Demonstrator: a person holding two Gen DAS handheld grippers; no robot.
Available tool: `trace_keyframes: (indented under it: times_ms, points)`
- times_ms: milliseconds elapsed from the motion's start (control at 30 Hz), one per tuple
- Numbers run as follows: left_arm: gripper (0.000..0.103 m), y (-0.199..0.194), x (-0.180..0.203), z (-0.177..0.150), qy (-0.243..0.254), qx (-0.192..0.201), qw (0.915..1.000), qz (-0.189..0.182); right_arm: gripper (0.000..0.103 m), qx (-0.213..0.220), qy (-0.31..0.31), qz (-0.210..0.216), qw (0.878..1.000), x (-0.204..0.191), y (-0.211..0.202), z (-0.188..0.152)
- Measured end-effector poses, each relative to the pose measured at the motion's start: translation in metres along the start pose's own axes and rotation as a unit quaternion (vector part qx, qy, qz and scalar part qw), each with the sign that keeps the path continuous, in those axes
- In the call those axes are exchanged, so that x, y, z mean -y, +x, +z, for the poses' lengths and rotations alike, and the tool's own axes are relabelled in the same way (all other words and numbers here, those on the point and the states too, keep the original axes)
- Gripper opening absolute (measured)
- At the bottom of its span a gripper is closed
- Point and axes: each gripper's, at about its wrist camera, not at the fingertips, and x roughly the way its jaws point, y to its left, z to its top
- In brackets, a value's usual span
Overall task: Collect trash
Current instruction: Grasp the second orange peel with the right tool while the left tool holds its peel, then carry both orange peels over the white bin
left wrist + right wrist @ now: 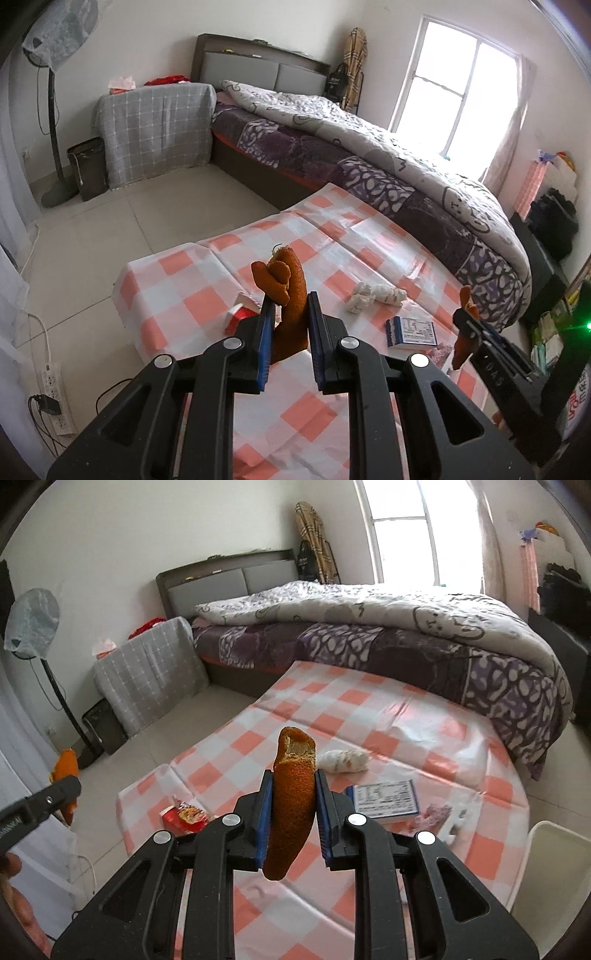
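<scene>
Left gripper (290,314) jaws pinched curled orange peel (286,291), right gripper (293,797) jaws clamped another peel strip (291,805), both raised above checkered bench (369,716), crumpled tissue (343,761) beside blue-edged box (386,797)

Both grippers are raised side by side above the table. The left gripper (290,301) is clamped on an orange peel (291,295). The right gripper (293,786) pinches another peel piece (293,801).

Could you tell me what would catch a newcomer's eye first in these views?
Each claw grips a piece of orange peel: the left claw holds a curled one, the right claw a long strip. Below, crumpled tissue lies on the checked tablecloth.
</scene>
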Motion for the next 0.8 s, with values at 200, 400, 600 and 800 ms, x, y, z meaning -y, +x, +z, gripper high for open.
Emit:
trace_keyframes:
  times_ms: [200,400,600,800]
  points:
    - [0.018,0.003,0.021,-0.005,0.013,-0.002,0.9999,-0.009,0.021,0.002,0.01,-0.007,1.0,0.02,-0.012,0.002]
    - [0.018,0.007,0.041,-0.01,0.023,-0.007,0.9995,-0.022,0.021,0.014,0.02,-0.022,0.999,0.043,-0.032,0.006]
    - [0.018,0.01,0.066,-0.019,0.039,-0.01,0.9986,-0.034,0.021,0.018,0.036,-0.043,0.998,0.072,-0.047,0.007]
    - [0.018,0.013,0.089,-0.028,0.048,-0.018,0.9975,-0.049,0.021,0.026,0.06,-0.066,0.996,0.102,-0.062,0.01]
